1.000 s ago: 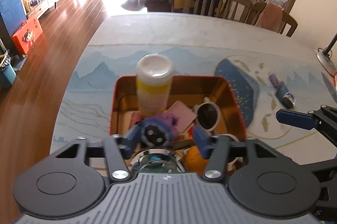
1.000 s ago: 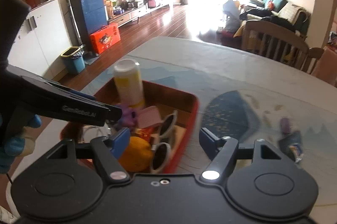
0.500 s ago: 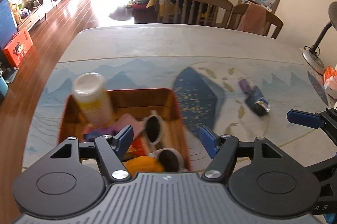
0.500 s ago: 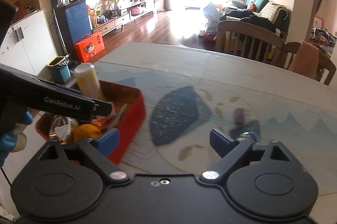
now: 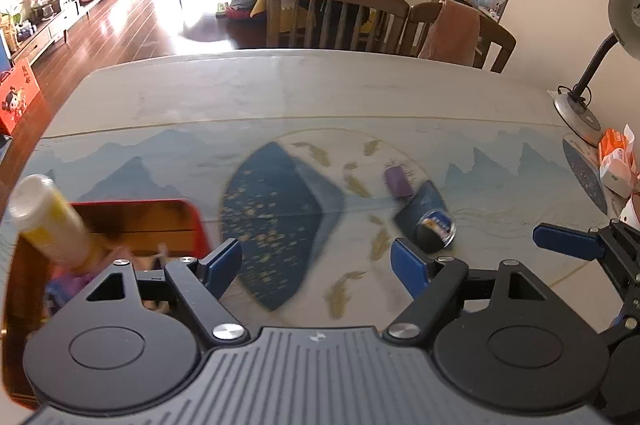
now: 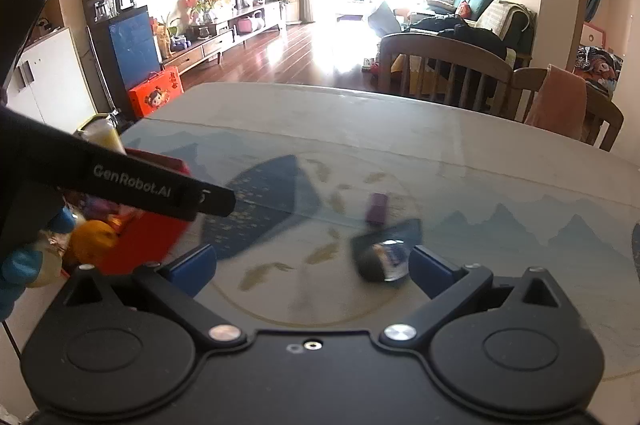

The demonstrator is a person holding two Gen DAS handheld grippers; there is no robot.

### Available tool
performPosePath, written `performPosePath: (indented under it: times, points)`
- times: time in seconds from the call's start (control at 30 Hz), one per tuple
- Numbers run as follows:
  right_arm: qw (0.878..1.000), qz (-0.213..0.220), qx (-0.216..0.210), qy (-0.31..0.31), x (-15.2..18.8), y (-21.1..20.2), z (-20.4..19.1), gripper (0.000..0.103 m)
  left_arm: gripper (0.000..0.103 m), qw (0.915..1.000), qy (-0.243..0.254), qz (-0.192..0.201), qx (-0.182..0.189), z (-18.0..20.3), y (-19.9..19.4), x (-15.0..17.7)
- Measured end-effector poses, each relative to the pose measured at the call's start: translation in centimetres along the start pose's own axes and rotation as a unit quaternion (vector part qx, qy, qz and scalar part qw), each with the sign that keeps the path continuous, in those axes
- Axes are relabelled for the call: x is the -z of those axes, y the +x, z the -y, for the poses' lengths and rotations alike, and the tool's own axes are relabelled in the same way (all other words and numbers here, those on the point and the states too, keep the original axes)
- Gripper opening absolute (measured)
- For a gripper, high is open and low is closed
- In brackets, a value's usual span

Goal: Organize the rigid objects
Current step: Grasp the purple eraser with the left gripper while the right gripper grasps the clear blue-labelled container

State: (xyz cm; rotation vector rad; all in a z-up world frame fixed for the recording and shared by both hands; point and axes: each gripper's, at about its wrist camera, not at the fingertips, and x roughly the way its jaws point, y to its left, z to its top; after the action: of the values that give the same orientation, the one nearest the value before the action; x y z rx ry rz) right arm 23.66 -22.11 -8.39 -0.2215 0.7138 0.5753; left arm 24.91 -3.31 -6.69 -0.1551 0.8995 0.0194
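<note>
the left gripper [image 5: 316, 261], matte black with smooth blue pads, has just been opening and stands wide with nothing between its jaws, only the table mat under them. the right gripper [image 6: 312, 265], same build, has also just been opening and is spread to its widest; the dark blue soft tube with a shiny round end [image 6: 386, 253] lies on the mat just ahead of its right pad, not gripped.

in the left wrist view that tube [image 5: 430, 221] lies on its side near the small purple ribbed cylinder [image 5: 398, 181], which sits just beyond it. the red metal tin with a glossy copper-toned inside [image 5: 168, 221] sits at the mat's left end, its rounded corner close to the left gripper's left pad. a white-capped yellow plastic bottle [image 5: 48, 225] stands in it, blurred and leaning in the fisheye; other contents are too smeared to name, though the right wrist view shows an orange round item [image 6: 94, 237] there.

the smooth printed mat with blue mountains and a dark blue fan shape [image 5: 280, 209] is bare between tin and tube. the pale table [image 5: 304, 85] runs clear to its far edge, where wooden slat-backed chairs [image 5: 332, 13] stand. a grey gooseneck desk lamp [image 5: 580, 105] stands at the right edge.
</note>
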Motion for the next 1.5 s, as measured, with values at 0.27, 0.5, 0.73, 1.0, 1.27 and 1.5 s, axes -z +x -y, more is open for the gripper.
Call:
performPosePath:
  times: [0.27,0.5,0.73,1.0,1.27,1.5]
  points:
    - [1.000,-0.016,-0.002,-0.006,1.3,2.0,3.6,0.102,0.082,0.9999,0.001,-0.016,-0.004,3.7,3.8,-1.4]
    - [0.999,-0.028,-0.012,-0.012,1.6,4.1,5.2,0.102,0.082,0.9995,-0.003,-0.030,-0.012,5.8,7.4,-3.0]
    - [0.998,-0.043,-0.026,-0.031,1.9,6.6,6.2,0.101,0.082,0.9981,-0.029,-0.053,-0.011,6.5,11.2,-4.0]
    - [0.997,-0.053,-0.046,-0.039,2.3,8.7,7.0,0.094,0.082,0.9973,-0.021,-0.067,-0.022,7.5,14.5,-4.8]
    - [0.996,-0.042,-0.051,-0.056,2.6,9.6,7.1,0.084,0.081,0.9976,-0.005,-0.060,-0.035,8.3,16.3,-5.0]
    - [0.997,-0.025,-0.044,-0.060,2.5,9.4,7.3,0.067,0.054,0.9979,0.006,-0.051,-0.038,8.8,16.7,-5.0]
